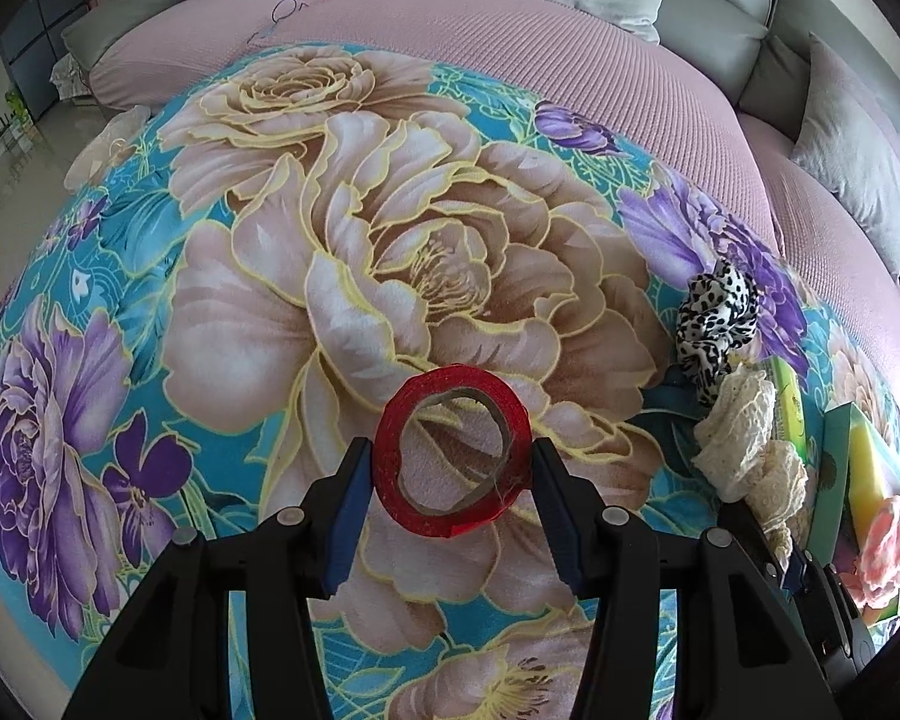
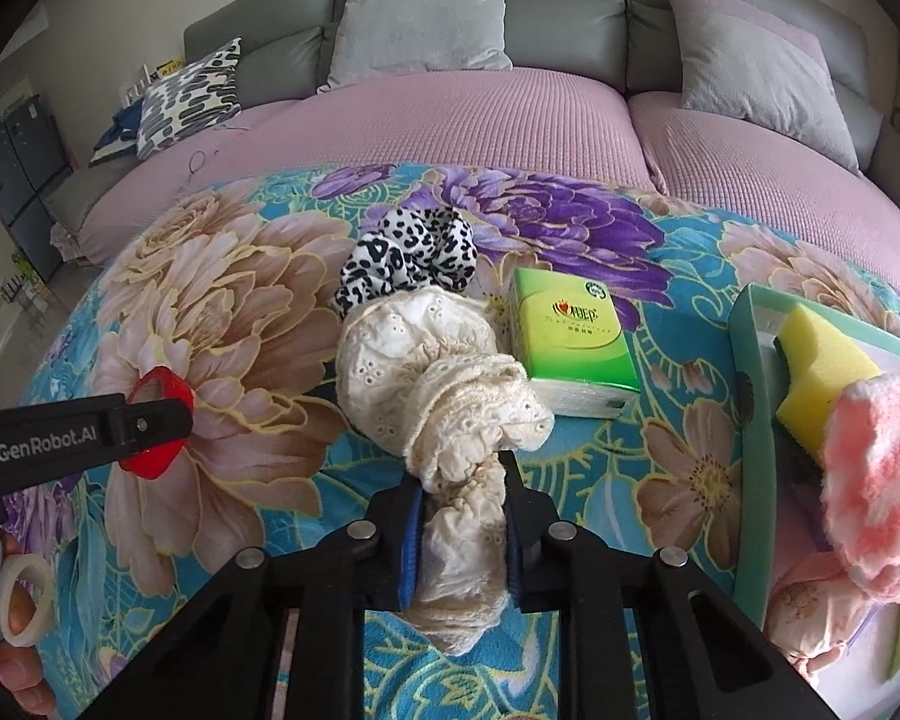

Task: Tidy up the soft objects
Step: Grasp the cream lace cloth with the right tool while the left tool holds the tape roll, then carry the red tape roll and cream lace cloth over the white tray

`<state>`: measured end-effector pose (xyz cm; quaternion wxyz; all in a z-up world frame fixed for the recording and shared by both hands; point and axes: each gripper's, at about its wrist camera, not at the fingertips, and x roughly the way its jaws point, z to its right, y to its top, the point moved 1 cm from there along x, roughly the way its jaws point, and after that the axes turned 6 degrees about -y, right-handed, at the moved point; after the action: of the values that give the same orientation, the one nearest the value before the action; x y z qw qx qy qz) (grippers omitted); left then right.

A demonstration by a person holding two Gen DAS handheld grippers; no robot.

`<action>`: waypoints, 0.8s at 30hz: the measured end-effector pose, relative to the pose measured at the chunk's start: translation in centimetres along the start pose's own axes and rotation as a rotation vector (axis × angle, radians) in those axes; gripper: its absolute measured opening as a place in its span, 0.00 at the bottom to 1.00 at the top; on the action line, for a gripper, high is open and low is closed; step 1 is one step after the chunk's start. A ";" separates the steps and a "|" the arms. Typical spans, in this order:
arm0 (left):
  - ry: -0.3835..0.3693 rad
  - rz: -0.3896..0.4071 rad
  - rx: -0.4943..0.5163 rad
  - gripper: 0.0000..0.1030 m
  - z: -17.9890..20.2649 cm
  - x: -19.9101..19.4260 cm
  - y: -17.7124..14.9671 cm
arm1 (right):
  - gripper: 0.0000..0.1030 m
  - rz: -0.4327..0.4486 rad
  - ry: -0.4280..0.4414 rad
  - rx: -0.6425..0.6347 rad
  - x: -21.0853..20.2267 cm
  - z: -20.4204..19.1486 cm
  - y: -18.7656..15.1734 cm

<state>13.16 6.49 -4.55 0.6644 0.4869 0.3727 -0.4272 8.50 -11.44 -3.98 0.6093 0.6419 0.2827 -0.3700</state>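
Note:
My left gripper (image 1: 452, 456) is shut on a red tape roll (image 1: 390, 480) and holds it upright over the floral blanket (image 1: 270, 300). In the right wrist view that roll (image 2: 174, 387) shows at the left, clamped by the left gripper's fingers (image 2: 150, 420). My right gripper (image 2: 459, 516) is shut on one end of a cream lace cloth (image 2: 414, 360), which bunches forward from the jaws. A black-and-white spotted scrunchie (image 2: 408, 252) touches the cloth's far side. Both soft pieces also appear at the right of the left wrist view, the cream lace cloth (image 1: 744, 432) and the scrunchie (image 1: 714, 312).
A green tissue pack (image 2: 570, 336) lies just right of the cloth. A teal tray (image 2: 750, 360) at the right holds a yellow sponge (image 2: 822, 372) and a pink-white fluffy item (image 2: 876, 480). A white tape ring (image 2: 27, 600) sits at the lower left. A grey sofa with cushions (image 2: 426, 18) stands behind.

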 end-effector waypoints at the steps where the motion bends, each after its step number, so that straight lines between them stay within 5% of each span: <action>1: 0.000 0.004 0.001 0.53 0.0 -0.2 0.0 | 0.22 0.007 0.000 0.001 -0.3 0.1 0.1; 24: -0.055 0.190 0.104 0.53 4.5 -7.3 0.4 | 0.22 0.276 -0.073 0.157 -12.9 7.2 1.7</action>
<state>11.30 3.68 3.39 0.6858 0.5419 0.2840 -0.3943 1.63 -17.56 7.64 0.6120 0.7064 0.1398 -0.3270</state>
